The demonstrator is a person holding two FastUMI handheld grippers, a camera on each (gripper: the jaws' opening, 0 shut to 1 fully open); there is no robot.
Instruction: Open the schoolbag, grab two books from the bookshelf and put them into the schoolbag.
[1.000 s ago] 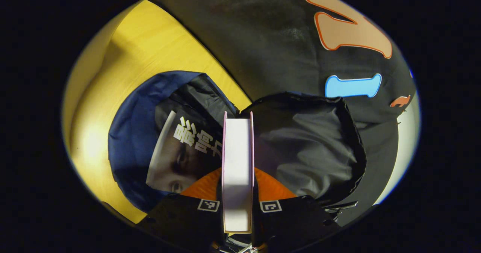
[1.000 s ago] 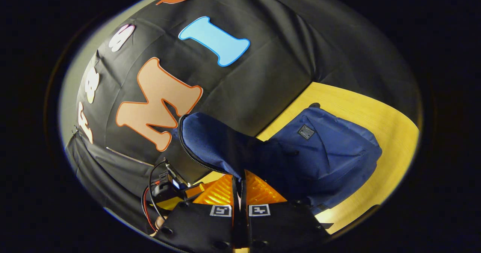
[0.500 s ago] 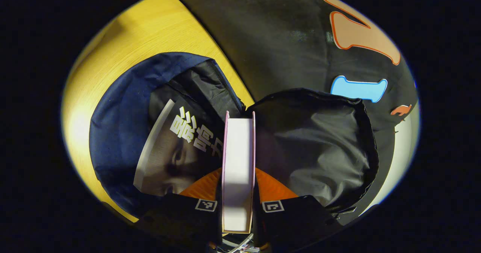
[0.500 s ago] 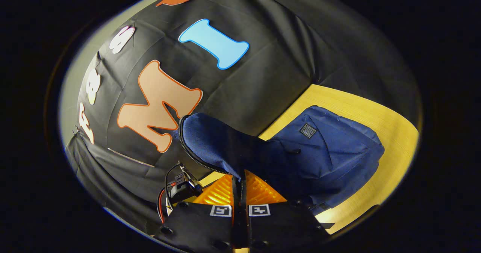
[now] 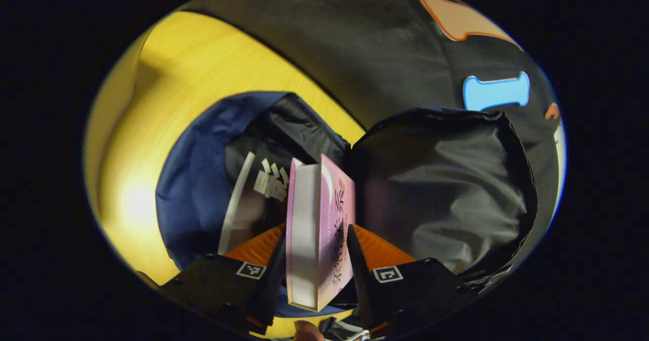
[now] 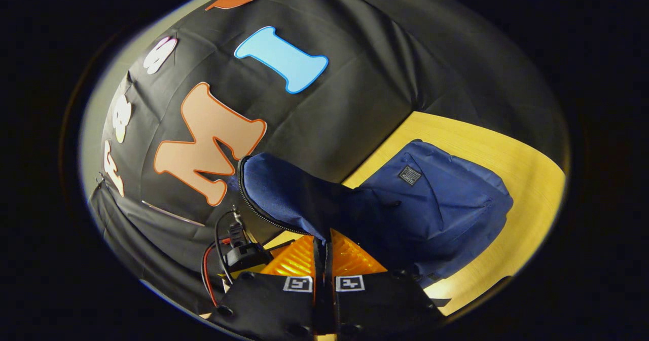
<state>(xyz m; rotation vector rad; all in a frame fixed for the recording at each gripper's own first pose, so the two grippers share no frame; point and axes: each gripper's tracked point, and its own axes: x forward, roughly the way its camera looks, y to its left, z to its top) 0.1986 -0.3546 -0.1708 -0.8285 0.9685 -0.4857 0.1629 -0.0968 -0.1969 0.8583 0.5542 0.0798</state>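
The schoolbag (image 5: pixel 192 179) lay open on the table (image 5: pixel 167 103), 1 book (image 5: pixel 253 189) already inside. Book 2 (image 5: pixel 317 229) stood tilted between the left gripper's (image 5: pixel 313 250) spread fingers, apparently released; withdrawal seemed next. The right gripper (image 6: pixel 323 252) stayed clamped on the bag's flap (image 6: pixel 289 194).

Yellow wood-grain tabletop (image 5: pixel 203 67) runs to a black cloth booth wall (image 5: pixel 365 42) at its far edge; the cloth is creased and meets the table in a straight line. Bright glare patch on the near-left part of the table in the left gripper view. In the right gripper view the same yellow tabletop (image 6: pixel 527 189) sits right, black cloth wall (image 6: pixel 385 77) behind, with a pale strip (image 6: pixel 94 123) at the cloth's left edge.
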